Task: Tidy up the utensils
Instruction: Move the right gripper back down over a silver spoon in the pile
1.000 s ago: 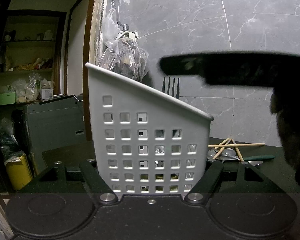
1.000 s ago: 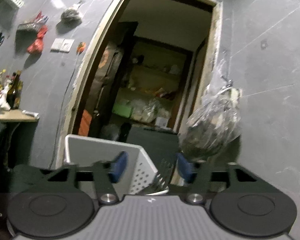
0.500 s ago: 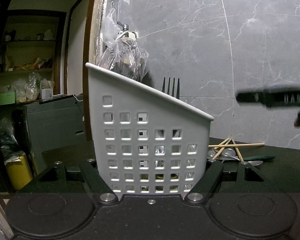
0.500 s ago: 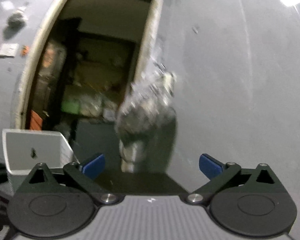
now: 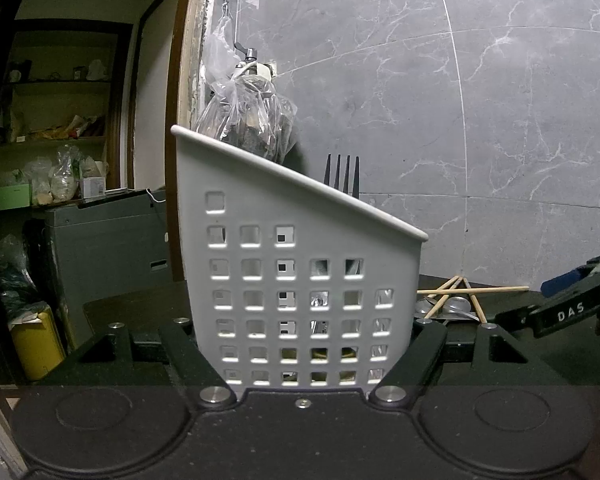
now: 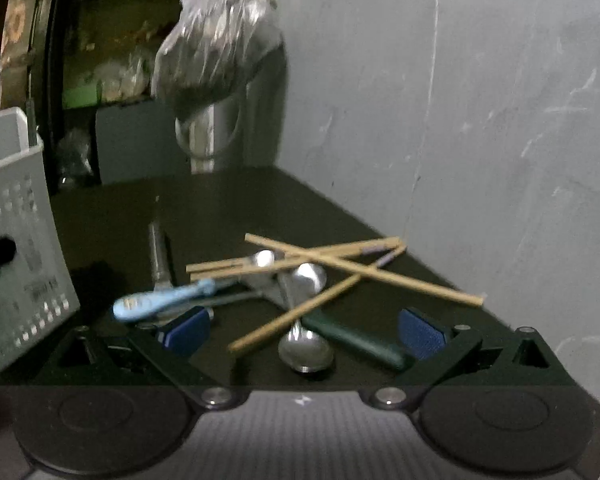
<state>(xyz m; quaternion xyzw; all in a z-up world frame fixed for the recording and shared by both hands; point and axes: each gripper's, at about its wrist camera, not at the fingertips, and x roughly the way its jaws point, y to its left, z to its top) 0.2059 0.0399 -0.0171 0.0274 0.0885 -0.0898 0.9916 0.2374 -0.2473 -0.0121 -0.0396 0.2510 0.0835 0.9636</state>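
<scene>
My left gripper [image 5: 306, 332] is shut on the white perforated utensil basket [image 5: 300, 260], one finger on each side wall. Fork tines [image 5: 342, 174] stick up over its rim. My right gripper [image 6: 304, 332] hangs open, low over a pile on the dark table: wooden chopsticks [image 6: 332, 260], a metal spoon [image 6: 306, 348], a green-handled utensil [image 6: 356, 340] and a light-blue-handled utensil [image 6: 160, 300]. Nothing sits between its blue pads [image 6: 188, 330]. The basket [image 6: 16, 240] stands to the left of the pile. The left wrist view shows the right gripper [image 5: 572, 300] at the right edge.
A clear plastic bag [image 5: 248, 120] hangs on the grey tiled wall behind the basket. The wall runs along the table's [image 6: 220, 208] far and right sides. A doorway with shelves opens at the left. A slim metal utensil [image 6: 158, 256] lies near the basket.
My right gripper swung away from the basket, rightward and down to the utensil pile, and its jaws spread wider. The left gripper and the basket stayed still.
</scene>
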